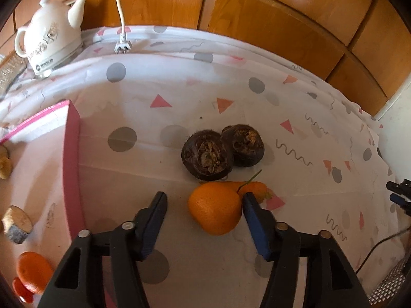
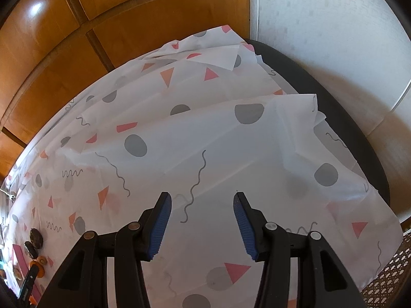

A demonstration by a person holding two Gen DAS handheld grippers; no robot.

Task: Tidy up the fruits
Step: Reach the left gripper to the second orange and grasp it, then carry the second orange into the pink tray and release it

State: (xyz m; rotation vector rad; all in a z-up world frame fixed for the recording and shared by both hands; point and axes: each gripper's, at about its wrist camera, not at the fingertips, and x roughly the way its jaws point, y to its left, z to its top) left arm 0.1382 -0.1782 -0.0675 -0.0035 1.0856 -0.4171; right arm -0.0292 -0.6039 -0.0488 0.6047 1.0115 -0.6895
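Several fruits already lie in the pink tray (image 1: 73,169) at the tablecloth's (image 1: 231,82) left edge. Left gripper (image 1: 203,197) straddles the orange (image 1: 214,209), one pad touching; two dark fruits (image 1: 206,154) wait behind. Right gripper (image 2: 203,197) hangs open, empty.

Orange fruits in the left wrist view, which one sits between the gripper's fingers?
The pear-shaped orange on the cloth, between the left gripper fingers. The other orange lies bottom left, inside the pink tray.

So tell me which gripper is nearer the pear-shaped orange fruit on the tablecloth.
Left. The left gripper straddles the orange fruit; the right gripper hovers over bare cloth far away.
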